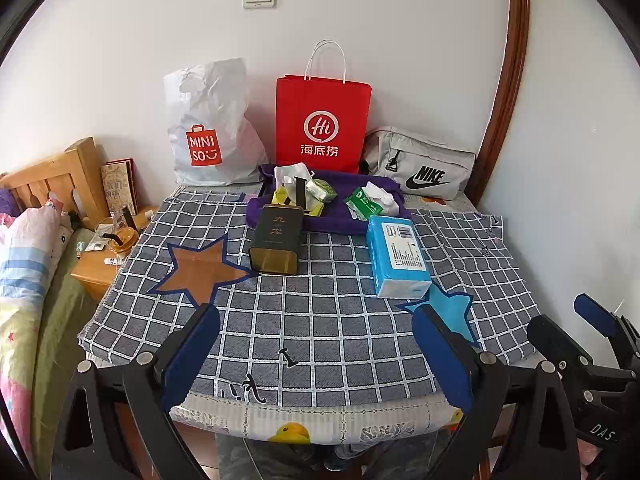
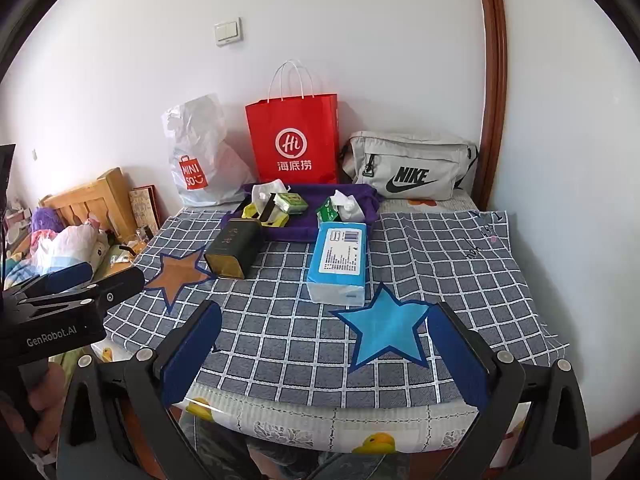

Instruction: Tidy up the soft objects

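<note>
I have both tools hovering at the near edge of the table, over the grey checked cloth (image 1: 320, 320), and neither has hold of anything. My left gripper (image 1: 316, 360) stands wide open, its blue pads spread apart with only cloth between them. My right gripper (image 2: 324, 354) is spread just as wide and empty, and the blue star patch (image 2: 384, 330) lies between its fingers, closer to the right pad.

The soft things sit mid-table and beyond. The blue tissue pack (image 2: 340, 264) lies flat on the cloth, right of centre, its far end touching the purple tray (image 1: 328, 216). In that tray I see a green tissue packet (image 1: 362, 200) with white tissue (image 1: 380, 196) spilling out on the right side, and a green-and-white packet (image 1: 322, 190) with a yellow item (image 1: 282, 198) and more crumpled white on the left. A dark tea tin (image 1: 276, 240) lies on its side just left of the blue pack, its far end against the tray and its near end next to the brown star patch (image 1: 198, 268).

Against the far wall stand a white Miniso plastic bag (image 1: 208, 128), a red paper bag (image 1: 322, 120) and a grey Nike waist bag (image 1: 420, 164), left to right
</note>
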Demonstrator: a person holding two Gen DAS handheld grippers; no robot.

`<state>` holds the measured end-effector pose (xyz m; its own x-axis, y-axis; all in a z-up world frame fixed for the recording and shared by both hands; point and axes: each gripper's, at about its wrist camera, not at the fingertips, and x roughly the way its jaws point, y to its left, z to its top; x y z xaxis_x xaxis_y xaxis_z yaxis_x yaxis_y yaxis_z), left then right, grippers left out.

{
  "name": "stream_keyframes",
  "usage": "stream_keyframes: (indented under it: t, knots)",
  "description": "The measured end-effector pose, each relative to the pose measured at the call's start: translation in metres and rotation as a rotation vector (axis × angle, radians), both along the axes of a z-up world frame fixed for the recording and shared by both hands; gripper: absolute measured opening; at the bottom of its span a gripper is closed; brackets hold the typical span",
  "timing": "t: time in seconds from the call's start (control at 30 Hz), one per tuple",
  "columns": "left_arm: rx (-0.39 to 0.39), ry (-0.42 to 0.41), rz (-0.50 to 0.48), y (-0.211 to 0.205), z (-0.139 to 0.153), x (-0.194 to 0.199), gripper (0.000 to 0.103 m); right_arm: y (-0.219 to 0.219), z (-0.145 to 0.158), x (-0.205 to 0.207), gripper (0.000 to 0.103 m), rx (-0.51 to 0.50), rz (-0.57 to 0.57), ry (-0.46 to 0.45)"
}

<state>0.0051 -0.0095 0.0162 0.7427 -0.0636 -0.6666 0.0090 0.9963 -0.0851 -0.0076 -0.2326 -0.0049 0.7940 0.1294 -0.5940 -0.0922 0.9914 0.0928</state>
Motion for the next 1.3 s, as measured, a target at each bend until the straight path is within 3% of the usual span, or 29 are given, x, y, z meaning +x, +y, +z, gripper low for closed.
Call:
stream_keyframes:
  t: [1.3]
  knots:
    - [-0.005,0.004,-0.001,0.0004,-0.0022,-0.0017,0.097,0.0019,0.0016,-0.0037,0.101,0.003,0.000,-0.009]
